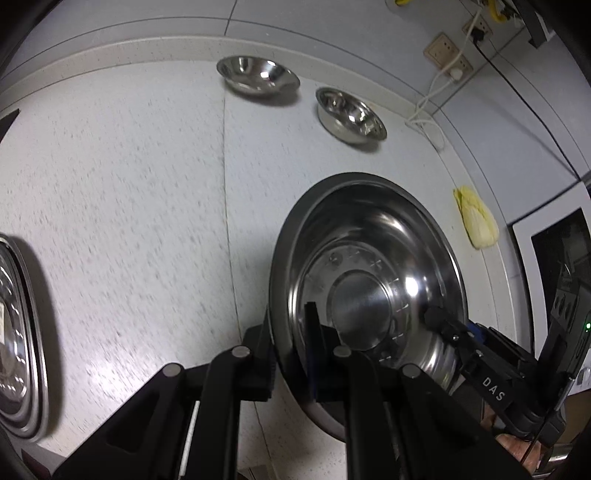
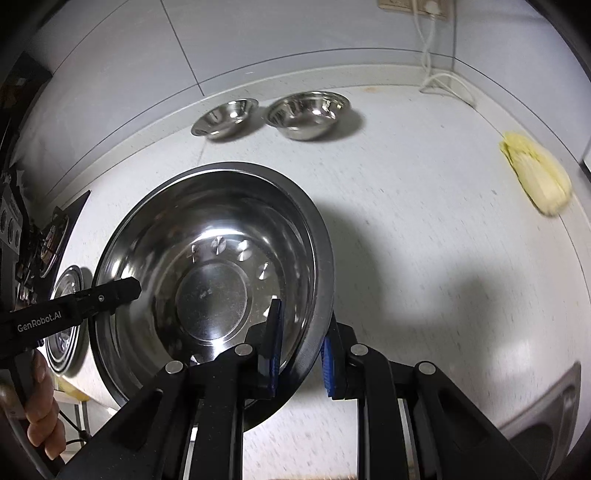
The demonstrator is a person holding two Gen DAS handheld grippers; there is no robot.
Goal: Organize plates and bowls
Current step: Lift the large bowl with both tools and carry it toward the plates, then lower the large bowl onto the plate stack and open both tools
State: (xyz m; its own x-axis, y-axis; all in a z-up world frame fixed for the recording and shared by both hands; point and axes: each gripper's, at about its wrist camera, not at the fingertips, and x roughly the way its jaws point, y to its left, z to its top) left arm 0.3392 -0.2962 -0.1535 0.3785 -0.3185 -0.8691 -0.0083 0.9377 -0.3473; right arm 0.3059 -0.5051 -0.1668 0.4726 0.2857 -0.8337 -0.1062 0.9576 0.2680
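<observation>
Steel plates (image 1: 18, 332) sit stacked at far left; both tongs, left (image 1: 291, 354) and right (image 2: 301, 354), pinch opposite rims of 1 big bowl (image 2: 214, 280) above the table (image 1: 129, 184); 2 small bowls (image 1: 258, 75) wait upper centre, unstacked.

We're in a kitchen: pale speckled worktop (image 2: 424, 229), tiled wall (image 1: 332, 33) with sockets (image 1: 441, 50), steel bowls (image 2: 306, 114) lined up at the back, a cabbage (image 2: 535, 177), a stove (image 2: 55, 236) at the side.
</observation>
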